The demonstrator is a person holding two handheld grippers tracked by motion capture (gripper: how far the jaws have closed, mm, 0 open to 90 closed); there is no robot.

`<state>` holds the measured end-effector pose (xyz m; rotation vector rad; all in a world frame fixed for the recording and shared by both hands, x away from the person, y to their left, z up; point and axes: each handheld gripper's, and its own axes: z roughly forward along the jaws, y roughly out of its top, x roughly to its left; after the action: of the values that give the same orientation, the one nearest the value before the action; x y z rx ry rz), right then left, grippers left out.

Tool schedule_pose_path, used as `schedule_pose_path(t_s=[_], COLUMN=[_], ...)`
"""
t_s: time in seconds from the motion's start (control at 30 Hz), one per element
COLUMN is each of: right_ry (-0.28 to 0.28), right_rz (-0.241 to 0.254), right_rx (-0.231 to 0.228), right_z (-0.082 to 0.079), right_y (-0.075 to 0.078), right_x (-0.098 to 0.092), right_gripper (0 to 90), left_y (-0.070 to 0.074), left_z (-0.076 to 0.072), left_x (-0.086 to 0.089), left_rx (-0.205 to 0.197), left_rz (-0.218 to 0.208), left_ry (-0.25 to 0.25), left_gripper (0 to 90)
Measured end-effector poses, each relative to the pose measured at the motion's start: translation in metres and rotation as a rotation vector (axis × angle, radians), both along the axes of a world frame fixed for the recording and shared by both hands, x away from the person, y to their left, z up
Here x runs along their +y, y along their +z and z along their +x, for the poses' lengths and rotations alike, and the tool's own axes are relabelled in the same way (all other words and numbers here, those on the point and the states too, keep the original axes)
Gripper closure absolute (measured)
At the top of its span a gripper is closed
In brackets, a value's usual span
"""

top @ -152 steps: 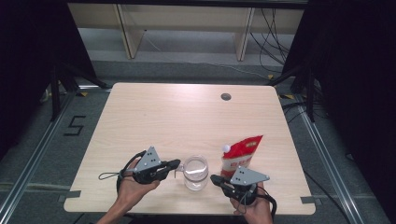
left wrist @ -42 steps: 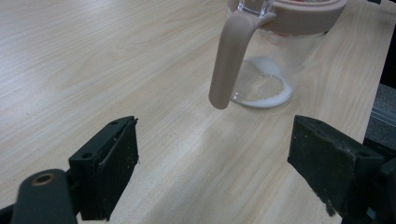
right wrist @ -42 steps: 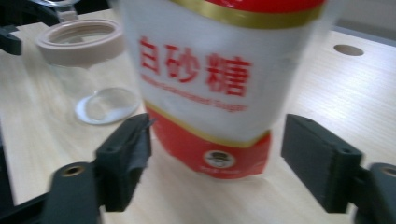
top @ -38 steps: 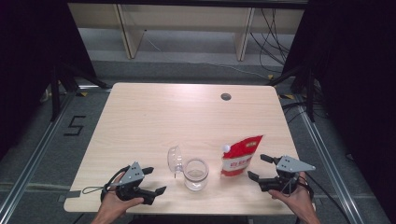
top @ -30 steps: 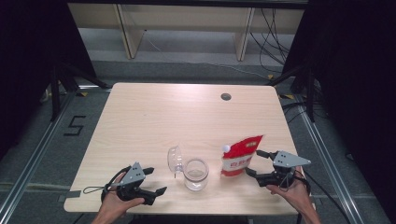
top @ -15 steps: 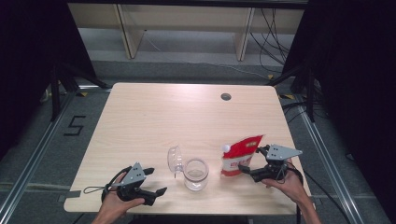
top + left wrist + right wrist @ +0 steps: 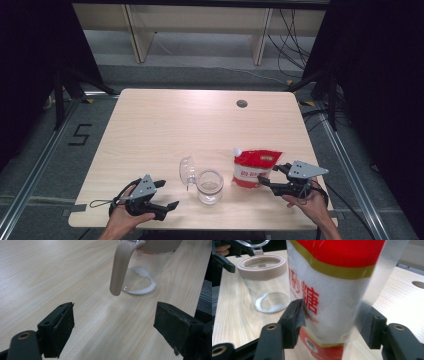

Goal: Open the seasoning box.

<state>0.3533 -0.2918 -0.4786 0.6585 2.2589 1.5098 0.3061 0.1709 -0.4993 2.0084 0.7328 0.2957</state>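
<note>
- Sugar pouch [image 7: 255, 168] stands near the desk's [image 7: 200, 125] front right corner, soft glossy plastic, red over clear, white grains inside.
- Right gripper [image 7: 270, 176] has just been closing its jaws; both pads now press the pouch's sides.
- Glass jar [image 7: 209, 186], round with a beige rim and hinged clear lid [image 7: 187, 171] swung open, sits just left, near the front edge, nearly empty.
- Left gripper [image 7: 166, 194] rests at the front left, jaws wide on nothing.
- Pale wood behind lies bare.

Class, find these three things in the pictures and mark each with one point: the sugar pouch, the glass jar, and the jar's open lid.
sugar pouch [image 7: 254, 169], high view, on its red front panel.
glass jar [image 7: 265, 287], right gripper view, on its clear side wall.
open lid [image 7: 186, 170], high view, on the clear dome.
</note>
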Motion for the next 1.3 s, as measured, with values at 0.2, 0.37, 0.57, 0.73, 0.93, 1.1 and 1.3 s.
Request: schedule_pose_path(t_s=[0.2, 0.37, 0.57, 0.73, 0.93, 1.1, 1.3], right_ry=[-0.093, -0.189, -0.305, -0.304, -0.134, -0.073, -0.072], right_rz=[0.002, 0.001, 0.019, 0.014, 0.095, 0.097, 0.105], right_rx=[-0.002, 0.000, 0.023, -0.016, -0.029, -0.060, -0.087], right_z=[-0.016, -0.030, -0.047, -0.049, -0.029, -0.015, -0.011], right_y=[-0.001, -0.001, -0.002, -0.003, -0.010, -0.013, -0.014], right_x=[0.007, 0.015, 0.029, 0.031, 0.026, 0.027, 0.031], right_gripper=[46.2, 46.8, 47.2, 41.9, 30.9, 34.1, 42.6], left_y=[0.000, 0.001, 0.000, 0.000, 0.001, -0.001, 0.000], left_z=[0.000, 0.002, 0.000, 0.000, 0.002, 0.002, 0.000], left_x=[0.000, 0.002, 0.000, 0.000, 0.002, -0.001, 0.000], left_rx=[0.000, -0.022, -0.001, -0.006, -0.027, -0.016, -0.001], left_rz=[0.002, 0.033, 0.004, 0.007, 0.042, 0.004, 0.002], left_ry=[0.002, -0.018, 0.007, 0.003, -0.018, -0.008, 0.005], left_gripper=[16.0, 15.9, 16.0, 15.9, 16.0, 15.9, 15.9])
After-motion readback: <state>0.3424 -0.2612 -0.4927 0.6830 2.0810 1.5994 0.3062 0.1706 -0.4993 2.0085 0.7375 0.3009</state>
